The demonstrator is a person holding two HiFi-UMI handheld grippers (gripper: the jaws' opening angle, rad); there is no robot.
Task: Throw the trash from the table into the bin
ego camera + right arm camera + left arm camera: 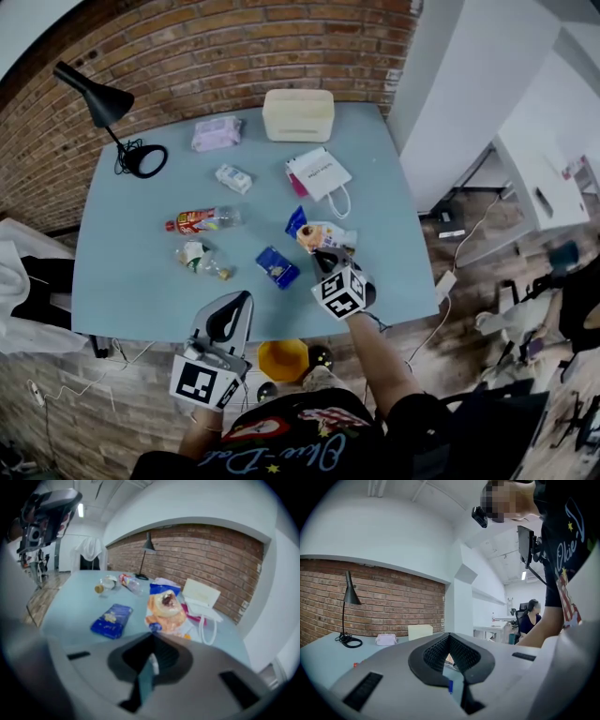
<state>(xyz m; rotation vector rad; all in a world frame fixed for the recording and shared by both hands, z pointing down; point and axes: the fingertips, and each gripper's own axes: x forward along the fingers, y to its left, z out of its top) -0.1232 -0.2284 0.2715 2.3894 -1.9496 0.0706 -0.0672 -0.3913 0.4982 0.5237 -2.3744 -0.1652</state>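
An orange snack bag (322,236) (164,607) lies torn open near the table's front right. My right gripper (327,256) (153,635) points down at it, and its jaws are shut on the bag's near edge. A blue packet (277,266) (111,619) lies just to its left. Further left are a plastic bottle (202,221) (129,583) and a crushed cup (196,255). My left gripper (241,302) (449,637) hovers level at the table's front edge, shut and empty. A yellow bin (283,359) stands on the floor below that edge.
On the pale blue table (122,281) there are also a white paper bag (320,173) (202,598), a cream box (298,114) (420,631), a pink wipes pack (217,133), a small carton (233,178) and a black desk lamp (105,105). A brick wall runs behind.
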